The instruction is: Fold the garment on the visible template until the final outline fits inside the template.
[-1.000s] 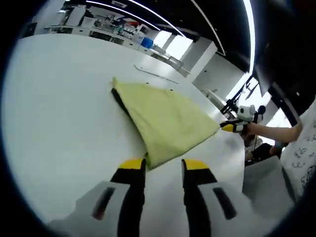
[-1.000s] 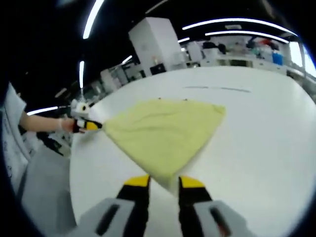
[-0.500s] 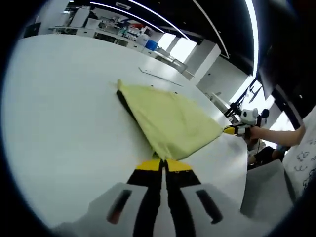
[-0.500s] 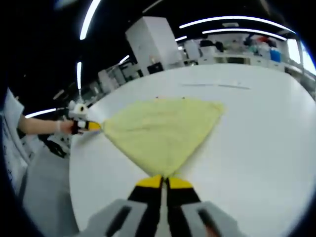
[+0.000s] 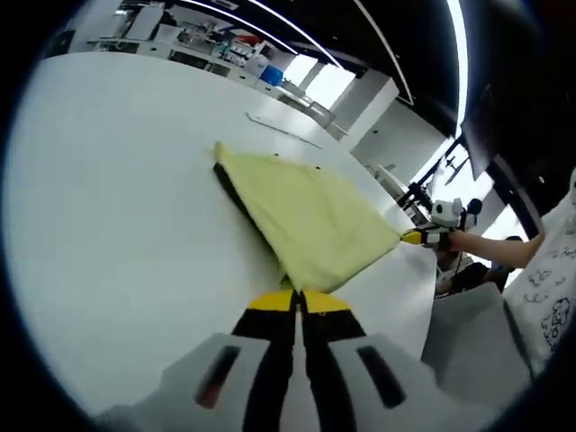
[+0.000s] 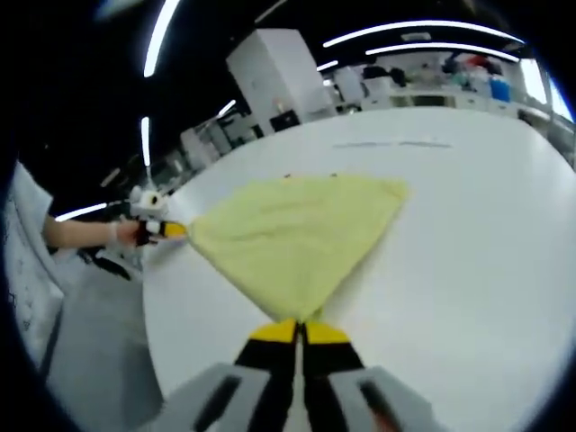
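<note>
From my feed: dark ceiling crossed by long light strips [image 6: 423, 40]. A white cabinet [image 6: 283, 76] stands past the white desk [image 5: 117, 207]; cluttered benches [image 6: 432, 85] line the far side, near bright windows [image 5: 319, 81].

both grippers' fingers [image 5: 298, 301] closed – pinching garment [image 5: 306, 220] corners

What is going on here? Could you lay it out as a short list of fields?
surface: white table
item: yellow garment, lying flat on the table
left gripper: jaws shut on the near corner of the garment
right gripper: jaws shut on another corner of the garment
who: a person's hand holds the right gripper
background: shelves and ceiling lights, too blurred to detail
</note>
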Tool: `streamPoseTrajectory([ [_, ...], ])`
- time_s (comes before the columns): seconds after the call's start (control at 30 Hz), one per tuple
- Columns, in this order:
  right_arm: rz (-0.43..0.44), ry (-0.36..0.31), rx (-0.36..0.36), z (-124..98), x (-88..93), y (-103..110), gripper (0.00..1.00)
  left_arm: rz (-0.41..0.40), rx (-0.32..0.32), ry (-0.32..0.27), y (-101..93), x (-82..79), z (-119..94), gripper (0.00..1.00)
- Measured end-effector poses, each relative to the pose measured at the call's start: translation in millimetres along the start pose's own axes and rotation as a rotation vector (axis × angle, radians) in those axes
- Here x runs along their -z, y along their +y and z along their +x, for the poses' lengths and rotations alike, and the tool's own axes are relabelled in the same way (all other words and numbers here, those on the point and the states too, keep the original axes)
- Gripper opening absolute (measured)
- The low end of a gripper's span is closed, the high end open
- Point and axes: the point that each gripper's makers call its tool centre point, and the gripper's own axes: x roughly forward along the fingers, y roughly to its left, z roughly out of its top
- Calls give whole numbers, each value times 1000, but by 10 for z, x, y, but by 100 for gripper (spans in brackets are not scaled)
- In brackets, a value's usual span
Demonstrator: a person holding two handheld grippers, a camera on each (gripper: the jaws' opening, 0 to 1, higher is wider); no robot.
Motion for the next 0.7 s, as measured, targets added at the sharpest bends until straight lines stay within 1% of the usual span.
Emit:
streamPoseTrajectory([
  [0.17,17,5,-15,-82,130,150,0,-4,6,10,-103,110,-76,0],
  [0.37,42,7,-21,-149,230,275,0,-9,9,20,-196,224,-131,0],
  [0.43,44,7,-19,-161,257,296,0,-16,12,24,-234,260,-149,0],
  [0.5,53,6,-18,-171,289,311,0,-3,14,34,-281,319,-178,0],
  [0.57,64,9,-21,-190,354,344,0,-6,11,36,-285,356,-195,0],
  [0.7,73,12,-29,-223,415,385,0,-11,3,33,-192,395,-237,0],
])
